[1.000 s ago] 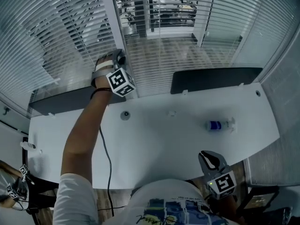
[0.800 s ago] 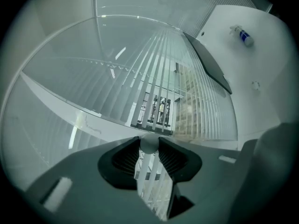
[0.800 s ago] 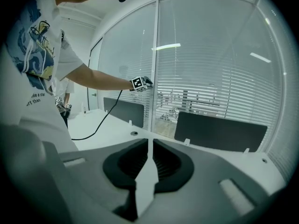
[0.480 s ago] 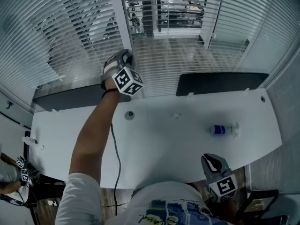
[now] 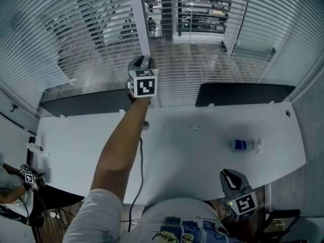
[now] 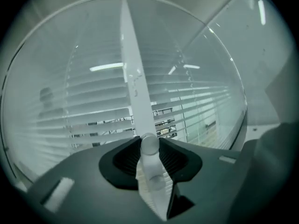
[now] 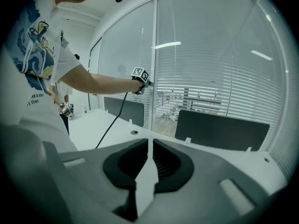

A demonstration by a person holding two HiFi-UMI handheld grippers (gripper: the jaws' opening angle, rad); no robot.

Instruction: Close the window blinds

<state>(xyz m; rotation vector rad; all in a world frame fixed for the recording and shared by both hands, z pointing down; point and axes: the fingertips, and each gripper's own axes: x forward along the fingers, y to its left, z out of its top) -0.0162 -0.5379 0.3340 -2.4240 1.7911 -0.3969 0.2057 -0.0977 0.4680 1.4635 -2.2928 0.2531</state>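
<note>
The left claw (image 6: 149,146) has just been closing. It squeezes the thin white plastic blind rod (image 6: 138,92), which runs up above it. The white slatted window blinds (image 5: 76,39) hang just behind. The right claw (image 7: 149,148) is almost shut and empty, low over the white bench (image 5: 192,156).

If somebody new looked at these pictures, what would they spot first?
Most likely the long arm stretched over the white table to the window blinds, where the left gripper has just been closing its fingers on the blinds' white rod. Next, the small bottle lying on the table's right side, and the right gripper held low by the person's body, fingers together.
</note>
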